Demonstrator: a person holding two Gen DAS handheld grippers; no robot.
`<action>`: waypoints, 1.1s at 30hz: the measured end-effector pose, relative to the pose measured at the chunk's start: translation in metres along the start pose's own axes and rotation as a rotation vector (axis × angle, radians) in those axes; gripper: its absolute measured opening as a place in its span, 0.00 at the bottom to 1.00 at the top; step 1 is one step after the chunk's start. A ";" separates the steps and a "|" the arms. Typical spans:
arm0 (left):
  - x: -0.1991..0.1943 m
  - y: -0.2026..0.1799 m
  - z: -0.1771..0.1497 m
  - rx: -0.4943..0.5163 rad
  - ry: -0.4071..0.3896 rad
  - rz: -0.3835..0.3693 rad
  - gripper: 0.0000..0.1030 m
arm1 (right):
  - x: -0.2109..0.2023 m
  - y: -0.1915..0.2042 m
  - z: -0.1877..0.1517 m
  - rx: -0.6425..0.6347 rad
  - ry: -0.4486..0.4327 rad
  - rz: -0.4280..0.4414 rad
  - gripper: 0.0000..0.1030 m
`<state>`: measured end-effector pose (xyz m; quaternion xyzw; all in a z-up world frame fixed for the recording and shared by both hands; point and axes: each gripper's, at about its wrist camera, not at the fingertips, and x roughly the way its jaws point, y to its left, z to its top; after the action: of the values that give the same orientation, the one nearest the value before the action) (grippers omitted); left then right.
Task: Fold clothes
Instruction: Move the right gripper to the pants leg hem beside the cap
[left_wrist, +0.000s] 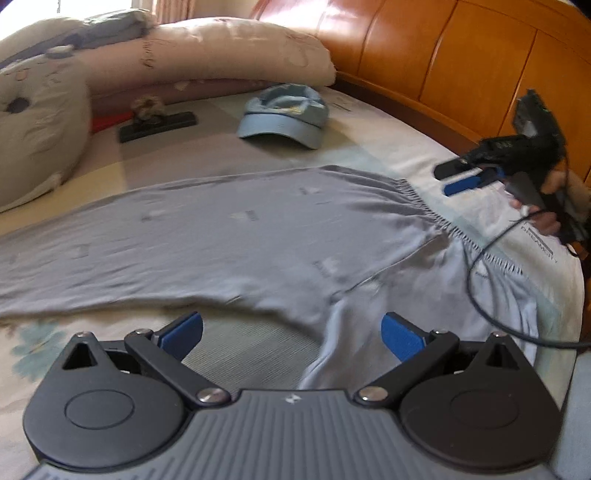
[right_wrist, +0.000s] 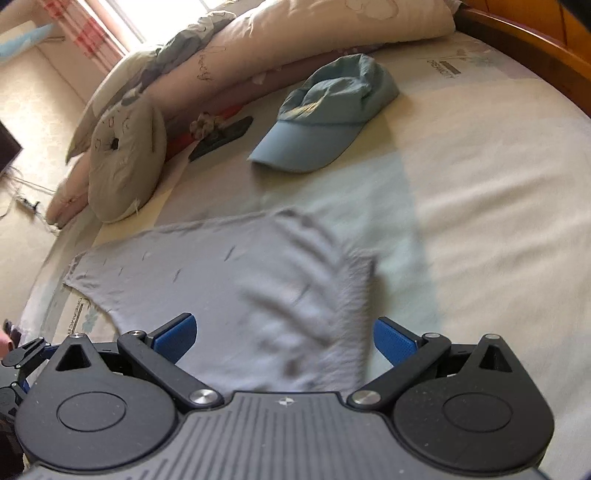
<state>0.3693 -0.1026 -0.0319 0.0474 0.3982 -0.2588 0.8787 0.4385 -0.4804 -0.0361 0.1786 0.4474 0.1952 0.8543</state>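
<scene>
Grippers: left gripper (left_wrist: 291, 334) and right gripper (right_wrist: 284, 338) spread wide, gripping nothing; one grey garment (left_wrist: 229, 236), one blue cap (left_wrist: 282, 114).

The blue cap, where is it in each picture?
Left wrist view: the blue cap lies on the bed in the upper middle, beyond the grey pants, brim toward the camera.
Right wrist view: the blue cap lies upper middle, slightly right, beyond the grey pants.
Shared landmark: the dark flat object just left of the cap in both.
</scene>
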 end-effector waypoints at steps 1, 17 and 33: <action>0.007 -0.006 0.004 0.007 0.007 -0.008 0.99 | 0.003 -0.012 0.005 -0.002 -0.002 0.021 1.00; 0.048 -0.042 0.031 0.025 0.059 -0.101 0.99 | 0.072 -0.082 0.054 0.131 0.069 0.436 1.00; 0.046 -0.020 0.026 -0.036 0.018 -0.144 0.99 | 0.074 -0.068 0.047 0.152 0.134 0.408 1.00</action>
<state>0.4017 -0.1466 -0.0450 0.0053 0.4131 -0.3136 0.8550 0.5280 -0.5082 -0.0950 0.3160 0.4713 0.3413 0.7494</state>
